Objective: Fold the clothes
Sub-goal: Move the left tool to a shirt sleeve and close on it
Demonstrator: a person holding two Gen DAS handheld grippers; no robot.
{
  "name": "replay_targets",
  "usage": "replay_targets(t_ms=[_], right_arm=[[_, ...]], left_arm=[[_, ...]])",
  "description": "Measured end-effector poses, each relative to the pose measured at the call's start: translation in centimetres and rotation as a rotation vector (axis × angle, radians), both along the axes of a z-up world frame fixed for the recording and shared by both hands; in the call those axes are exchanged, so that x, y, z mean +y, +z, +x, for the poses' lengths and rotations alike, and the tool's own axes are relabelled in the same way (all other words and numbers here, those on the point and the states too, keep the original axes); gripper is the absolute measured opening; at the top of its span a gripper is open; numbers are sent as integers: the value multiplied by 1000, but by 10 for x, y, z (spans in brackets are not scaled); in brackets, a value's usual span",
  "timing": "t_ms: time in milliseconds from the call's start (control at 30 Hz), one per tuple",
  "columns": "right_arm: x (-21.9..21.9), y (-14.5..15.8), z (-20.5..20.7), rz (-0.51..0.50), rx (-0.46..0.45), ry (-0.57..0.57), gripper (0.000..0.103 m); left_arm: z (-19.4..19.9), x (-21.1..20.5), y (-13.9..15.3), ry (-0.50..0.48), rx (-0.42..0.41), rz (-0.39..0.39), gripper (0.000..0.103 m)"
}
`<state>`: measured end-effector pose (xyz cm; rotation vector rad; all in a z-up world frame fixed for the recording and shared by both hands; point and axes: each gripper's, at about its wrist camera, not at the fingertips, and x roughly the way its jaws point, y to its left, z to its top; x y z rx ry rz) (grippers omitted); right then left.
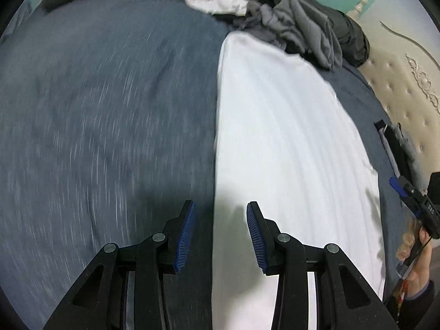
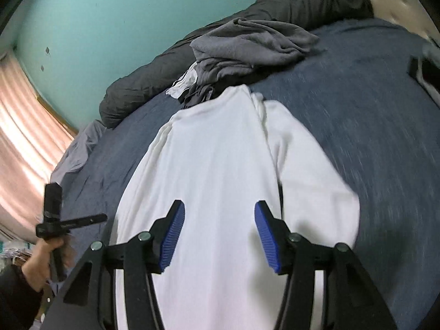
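Observation:
A white garment (image 1: 288, 148) lies flat on the blue bedspread (image 1: 110, 110), folded lengthwise into a long strip. My left gripper (image 1: 221, 214) is open above its left edge, nothing between the fingers. In the right wrist view the same white garment (image 2: 220, 170) stretches away from me, one sleeve folded over on the right. My right gripper (image 2: 219, 216) hovers open over its near part, holding nothing. The right gripper (image 1: 412, 195) also shows at the far right of the left wrist view, held by a hand.
A crumpled grey garment (image 2: 247, 46) and a small white cloth (image 1: 214, 0) lie at the far end of the bed, against a dark rolled duvet (image 2: 275, 16). A tufted headboard (image 1: 407, 82) stands at the right. The wall (image 2: 123, 13) is teal, with a pink curtain (image 2: 24, 126).

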<state>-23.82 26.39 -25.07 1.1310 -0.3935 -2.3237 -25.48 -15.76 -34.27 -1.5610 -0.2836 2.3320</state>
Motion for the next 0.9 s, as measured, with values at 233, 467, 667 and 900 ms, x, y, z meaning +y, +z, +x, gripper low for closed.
replay_targets(t_ms=[233,467,667,900], right_arm=[[7,-8,42,-45,-10,-9,56],[6,-14,50,-75,-13,-4,58],[5,-18,56,-101,-15,-1,58],[4,-24,64,-132,-19,4,58]], left_arm=[[51,-17,-17,27,-40,27,42],[78,-25,-19,36,-73,50,42],[102,-29,-24,19,-115,55,42],[112,-27,-26,4,-134,53,19]])
